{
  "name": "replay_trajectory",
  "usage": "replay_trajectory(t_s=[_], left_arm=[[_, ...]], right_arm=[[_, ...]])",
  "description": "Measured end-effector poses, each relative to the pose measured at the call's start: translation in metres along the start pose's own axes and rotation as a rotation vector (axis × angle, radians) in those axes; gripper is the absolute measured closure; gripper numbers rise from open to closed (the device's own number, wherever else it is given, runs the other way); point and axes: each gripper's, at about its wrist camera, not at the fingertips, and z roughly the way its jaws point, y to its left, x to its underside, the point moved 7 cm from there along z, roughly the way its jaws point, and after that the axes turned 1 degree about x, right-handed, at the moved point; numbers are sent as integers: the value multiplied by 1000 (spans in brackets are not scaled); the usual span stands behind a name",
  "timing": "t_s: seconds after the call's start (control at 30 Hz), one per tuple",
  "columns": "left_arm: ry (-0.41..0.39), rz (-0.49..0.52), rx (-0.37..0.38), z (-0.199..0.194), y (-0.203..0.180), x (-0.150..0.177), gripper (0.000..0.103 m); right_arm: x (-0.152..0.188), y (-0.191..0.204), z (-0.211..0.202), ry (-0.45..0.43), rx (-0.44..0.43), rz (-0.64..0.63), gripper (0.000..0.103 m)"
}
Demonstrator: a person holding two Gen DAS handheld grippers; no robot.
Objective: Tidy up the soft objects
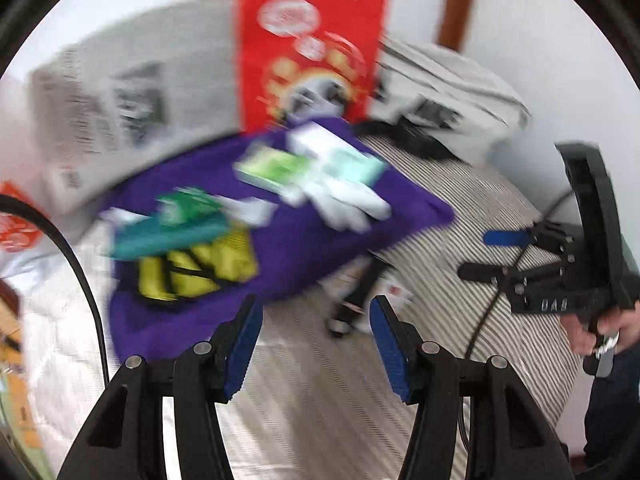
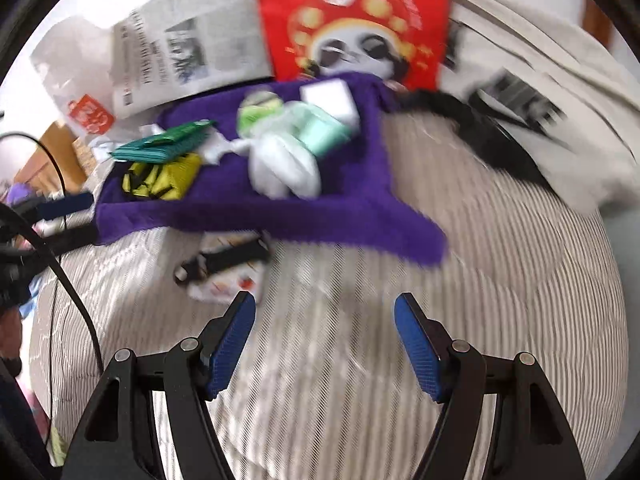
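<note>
A purple cloth (image 1: 304,236) (image 2: 248,204) lies on a striped bed cover. On it sit a white glove (image 1: 352,204) (image 2: 284,168), a yellow pouch with black straps (image 1: 196,268) (image 2: 160,178), a teal-green pack (image 1: 168,228) (image 2: 160,146) and pale green and white packs (image 1: 320,160) (image 2: 316,120). My left gripper (image 1: 316,344) is open and empty just short of the cloth's near edge. My right gripper (image 2: 324,344) is open and empty over the bare cover; it also shows in the left wrist view (image 1: 500,252) at the right. Both views are blurred.
A red bag with a panda print (image 1: 312,48) (image 2: 356,20) stands behind the cloth, beside a newspaper-print bag (image 1: 120,100) (image 2: 188,52) and a white bag (image 2: 540,92). A black strap and a small card (image 2: 224,268) lie on the striped cover (image 2: 480,300). A black cable (image 1: 80,272) hangs left.
</note>
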Motion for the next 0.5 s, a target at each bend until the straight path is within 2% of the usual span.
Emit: replay_trajectory(t_s=[0.13, 0.23, 0.3, 0.33, 0.4, 0.5], left_arm=[[39, 76, 0, 36, -21, 6, 50], [53, 120, -1, 53, -28, 6, 54], [59, 128, 27, 62, -30, 5, 54], [64, 124, 40, 67, -31, 5, 56], [86, 142, 48, 76, -35, 7, 67], [96, 209, 18, 85, -41, 8, 68]], right_arm=[[14, -21, -8, 7, -33, 107, 31], [17, -30, -15, -6, -19, 133, 31], [19, -35, -18, -13, -17, 149, 31], [20, -38, -18, -16, -14, 154, 31], [24, -42, -18, -17, 4, 142, 31], [30, -46, -16, -15, 32, 130, 31]])
